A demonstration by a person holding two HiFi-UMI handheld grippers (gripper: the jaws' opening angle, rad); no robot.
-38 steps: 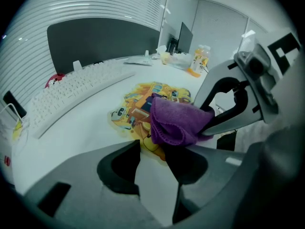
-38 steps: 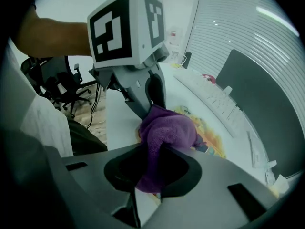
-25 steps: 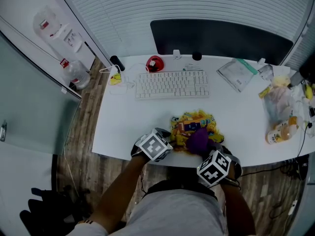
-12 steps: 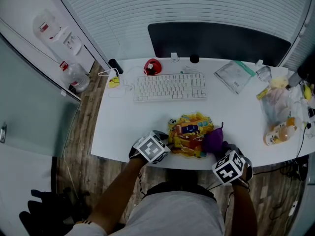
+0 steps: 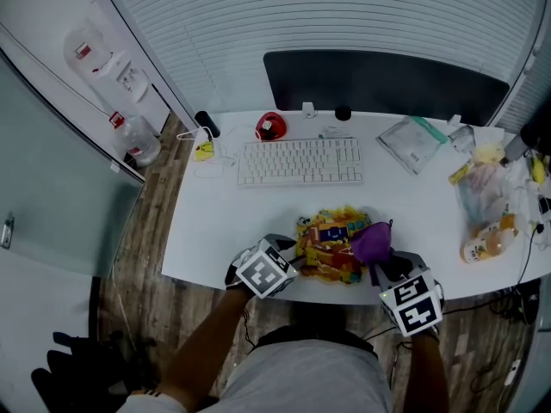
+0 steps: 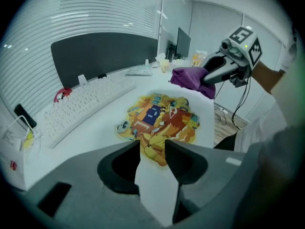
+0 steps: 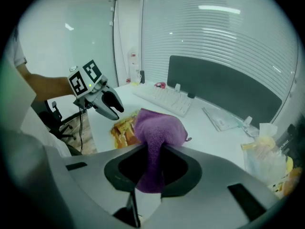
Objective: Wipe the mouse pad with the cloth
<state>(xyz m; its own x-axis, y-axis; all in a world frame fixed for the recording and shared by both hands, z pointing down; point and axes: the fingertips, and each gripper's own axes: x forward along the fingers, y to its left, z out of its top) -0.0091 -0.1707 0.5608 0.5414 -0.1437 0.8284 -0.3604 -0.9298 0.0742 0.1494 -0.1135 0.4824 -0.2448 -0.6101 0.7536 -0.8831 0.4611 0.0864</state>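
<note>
The right gripper, clenched on the bunched purple cloth, holds it at the right edge of the colourful mouse pad, which lies just to its left near the desk's front edge, while the left gripper, jaws apart and empty, sits by the pad's left side.

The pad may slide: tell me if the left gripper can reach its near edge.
Probably yes. The left gripper is open, the mouse pad lies just ahead of it, and the cloth is off to one side.
</note>
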